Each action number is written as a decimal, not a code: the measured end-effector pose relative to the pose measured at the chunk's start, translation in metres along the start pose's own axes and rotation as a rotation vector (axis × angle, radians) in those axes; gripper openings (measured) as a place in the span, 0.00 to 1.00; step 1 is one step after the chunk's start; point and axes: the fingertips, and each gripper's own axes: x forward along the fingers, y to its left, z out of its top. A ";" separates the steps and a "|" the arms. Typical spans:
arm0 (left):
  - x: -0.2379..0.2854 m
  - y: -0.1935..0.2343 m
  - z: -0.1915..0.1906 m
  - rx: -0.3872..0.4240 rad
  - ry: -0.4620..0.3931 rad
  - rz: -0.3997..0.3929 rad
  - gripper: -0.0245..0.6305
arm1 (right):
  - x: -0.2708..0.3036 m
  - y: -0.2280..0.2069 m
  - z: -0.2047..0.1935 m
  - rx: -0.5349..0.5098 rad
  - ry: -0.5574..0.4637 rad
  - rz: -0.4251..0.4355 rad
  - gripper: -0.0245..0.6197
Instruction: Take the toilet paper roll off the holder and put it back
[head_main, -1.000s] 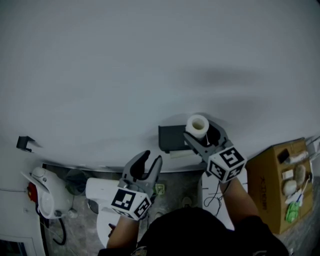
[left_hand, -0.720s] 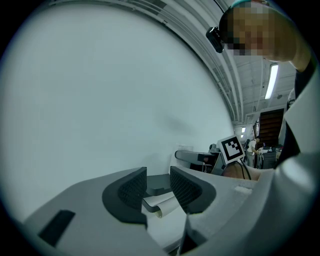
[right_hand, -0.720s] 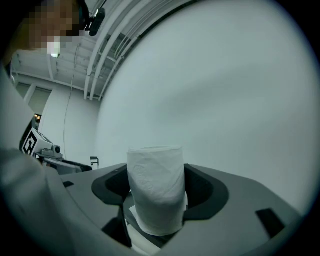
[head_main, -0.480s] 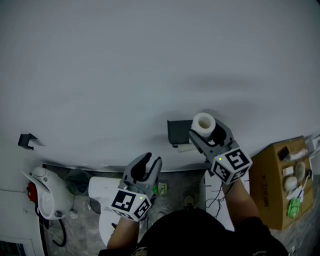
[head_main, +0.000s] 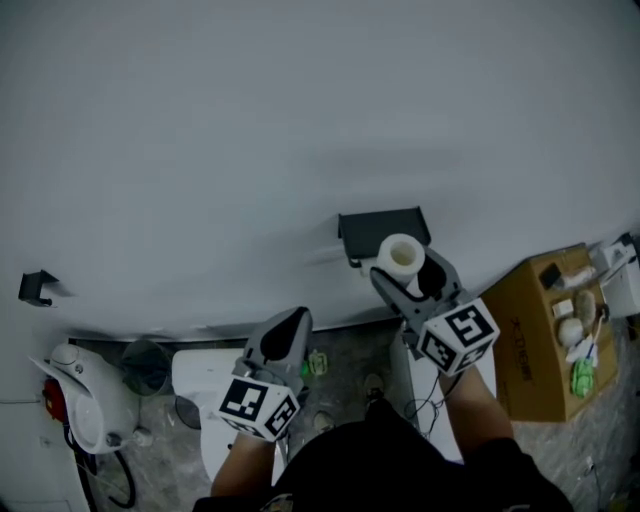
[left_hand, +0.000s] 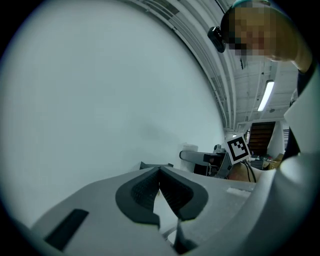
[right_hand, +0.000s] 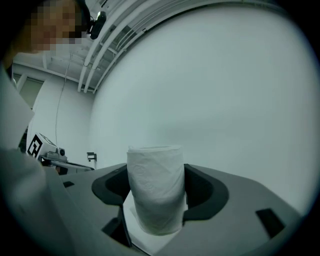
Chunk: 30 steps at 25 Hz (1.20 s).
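Note:
The white toilet paper roll (head_main: 400, 255) stands upright between the jaws of my right gripper (head_main: 404, 266), which is shut on it. In the right gripper view the roll (right_hand: 156, 192) fills the gap of that gripper (right_hand: 156, 189), with bare wall behind it. The black holder (head_main: 380, 224) hangs on the white wall just beyond the roll, with nothing on it. My left gripper (head_main: 288, 328) is lower left of the roll, apart from it. Its jaws have just been closing, and in the left gripper view that gripper (left_hand: 160, 174) is shut with nothing between its pads.
A cardboard box (head_main: 545, 335) with small items on top stands at the right. Below the left gripper is a white toilet (head_main: 205, 385). A white device (head_main: 85, 395) sits at far left, and a small black bracket (head_main: 35, 288) is on the wall.
My left gripper's jaws have closed on nothing. The right gripper has shifted with the roll, which now sits directly in front of the holder instead of at its right.

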 end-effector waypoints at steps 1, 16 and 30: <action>-0.005 0.000 -0.003 -0.004 0.006 -0.013 0.04 | -0.004 0.006 -0.002 0.002 0.002 -0.012 0.52; -0.034 -0.054 -0.019 -0.029 0.040 -0.172 0.04 | -0.091 0.050 -0.016 0.002 0.023 -0.112 0.52; -0.039 -0.211 -0.043 0.031 0.071 -0.131 0.04 | -0.229 0.027 -0.023 0.028 -0.014 -0.008 0.52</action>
